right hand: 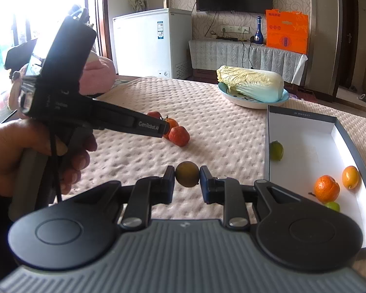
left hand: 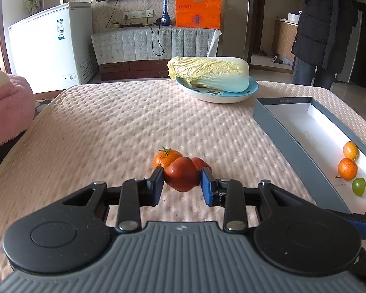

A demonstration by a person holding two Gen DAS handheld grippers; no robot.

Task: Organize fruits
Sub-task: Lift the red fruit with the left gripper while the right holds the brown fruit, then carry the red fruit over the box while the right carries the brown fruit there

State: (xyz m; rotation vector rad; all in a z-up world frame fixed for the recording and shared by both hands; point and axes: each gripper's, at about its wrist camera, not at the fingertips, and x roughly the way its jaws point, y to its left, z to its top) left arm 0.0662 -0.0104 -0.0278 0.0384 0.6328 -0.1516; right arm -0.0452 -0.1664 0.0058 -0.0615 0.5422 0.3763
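A red fruit (left hand: 181, 175) is squeezed between the pads of the left gripper (left hand: 182, 183), down on the pink table cover (left hand: 124, 127), beside a small orange (left hand: 164, 158). A little brown-green fruit (right hand: 187, 173) is pinched tight by the right gripper (right hand: 187, 178), just left of the open box (right hand: 305, 131). Oranges and green fruits are seen lying in the box. A cabbage (left hand: 209, 73) is laid on a blue-rimmed plate (left hand: 252, 89) further back.

A head of napa cabbage (left hand: 212, 74) lies on a shallow blue-rimmed plate (left hand: 252, 90), behind a grey-walled cardboard box (left hand: 288, 131) holding several small citrus fruits (left hand: 347, 168)
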